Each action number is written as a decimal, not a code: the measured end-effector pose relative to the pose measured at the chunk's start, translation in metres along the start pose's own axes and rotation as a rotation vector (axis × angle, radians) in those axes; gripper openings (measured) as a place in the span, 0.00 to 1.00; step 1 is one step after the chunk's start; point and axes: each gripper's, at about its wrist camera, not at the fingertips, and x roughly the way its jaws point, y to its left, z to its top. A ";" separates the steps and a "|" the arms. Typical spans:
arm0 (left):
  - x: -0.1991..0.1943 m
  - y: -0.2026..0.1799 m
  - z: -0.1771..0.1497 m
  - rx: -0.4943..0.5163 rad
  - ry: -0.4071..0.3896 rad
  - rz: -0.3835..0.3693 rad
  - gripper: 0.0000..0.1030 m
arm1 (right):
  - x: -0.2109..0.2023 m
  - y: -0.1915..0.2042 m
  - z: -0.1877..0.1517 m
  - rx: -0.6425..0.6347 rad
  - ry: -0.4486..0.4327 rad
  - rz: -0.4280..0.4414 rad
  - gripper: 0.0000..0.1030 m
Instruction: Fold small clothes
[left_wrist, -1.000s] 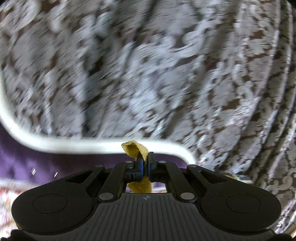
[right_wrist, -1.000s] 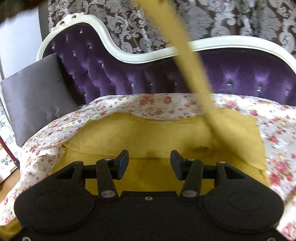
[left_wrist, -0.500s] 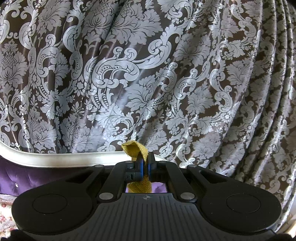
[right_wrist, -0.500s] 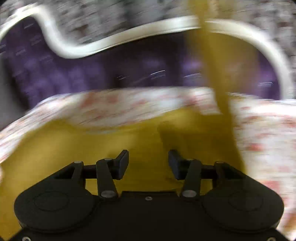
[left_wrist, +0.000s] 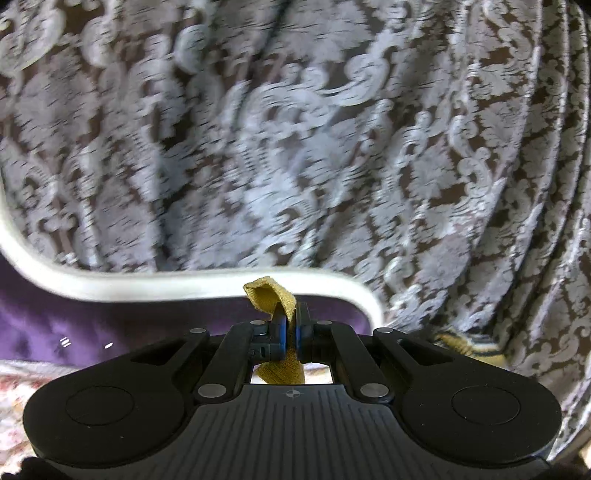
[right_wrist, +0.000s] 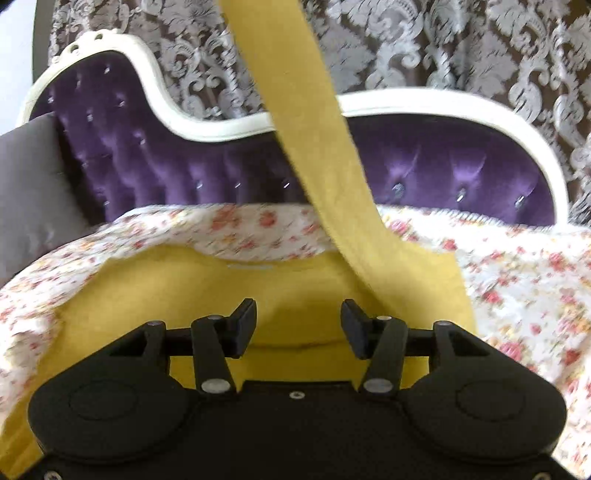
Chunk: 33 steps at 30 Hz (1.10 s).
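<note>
A mustard-yellow garment (right_wrist: 207, 295) lies spread on a floral bedsheet (right_wrist: 517, 280). One long sleeve (right_wrist: 314, 122) rises from it, stretched up and out of the top of the right wrist view. My left gripper (left_wrist: 290, 332) is shut on the sleeve's end (left_wrist: 271, 297), held high in front of the curtain. My right gripper (right_wrist: 298, 325) is open and empty, low over the garment's body, with the raised sleeve just to its right.
A purple tufted headboard (right_wrist: 436, 173) with a cream frame (left_wrist: 147, 284) stands behind the bed. A grey pillow (right_wrist: 29, 192) leans at the left. A patterned brown and silver curtain (left_wrist: 295, 147) hangs behind.
The left gripper's view swung downward, so the headboard frame and purple padding show again, still holding the sleeve. The right gripper shifted over the garment and stays open.
</note>
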 end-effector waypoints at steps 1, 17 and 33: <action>-0.003 0.008 -0.005 0.001 0.008 0.014 0.04 | -0.002 -0.001 -0.001 0.008 0.010 0.014 0.57; 0.008 0.152 -0.165 -0.120 0.323 0.258 0.04 | -0.012 -0.002 -0.015 -0.019 0.098 0.027 0.57; 0.023 0.190 -0.237 0.037 0.398 0.637 0.07 | -0.020 -0.008 -0.026 0.011 0.131 0.021 0.57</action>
